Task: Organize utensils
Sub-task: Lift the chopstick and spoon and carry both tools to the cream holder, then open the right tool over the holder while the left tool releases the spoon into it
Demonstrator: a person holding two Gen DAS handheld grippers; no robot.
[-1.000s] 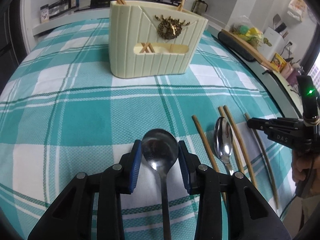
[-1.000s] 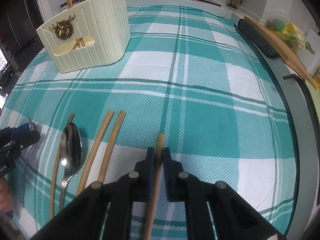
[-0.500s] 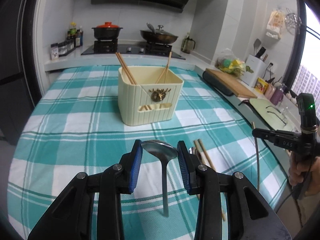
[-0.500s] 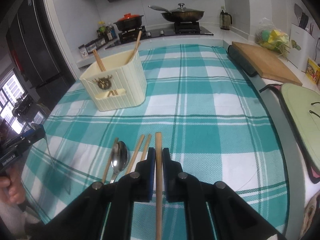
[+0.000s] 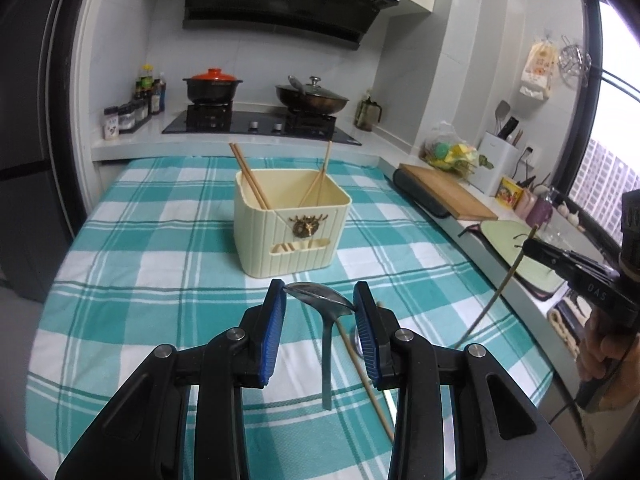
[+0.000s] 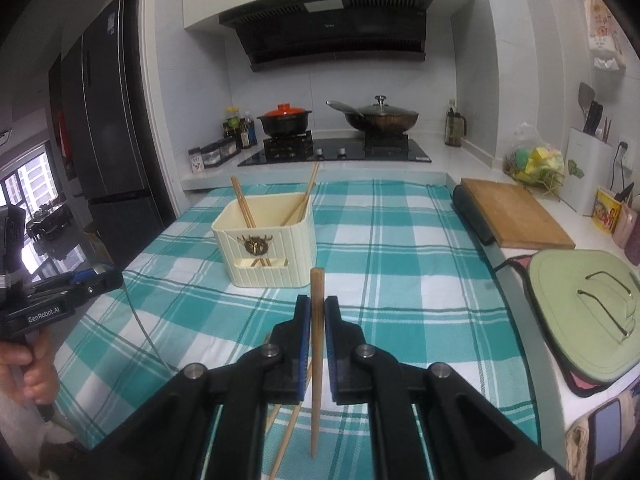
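I hold a tool in each hand above a tabletop (image 5: 132, 264) covered in a teal checked cloth. A second ago both tools were low over the cloth; now both are raised, and the kitchen wall and stove have come into view. My left tool (image 5: 320, 304) is clamped on a metal spoon (image 5: 326, 312), gripped by the bowl with the handle hanging down. My right tool (image 6: 317, 312) is closed narrowly on one wooden chopstick (image 6: 316, 360), which stands nearly upright between the pads. The cream holder (image 5: 292, 224) sits ahead of both tools near the middle of the tabletop, with a few chopsticks already leaning inside it. More loose chopsticks (image 6: 286, 436) lie on the cloth below my right tool. With both pieces lifted clear, the pick-up looks done; I judge the next step is carrying them over the holder and dropping them in.
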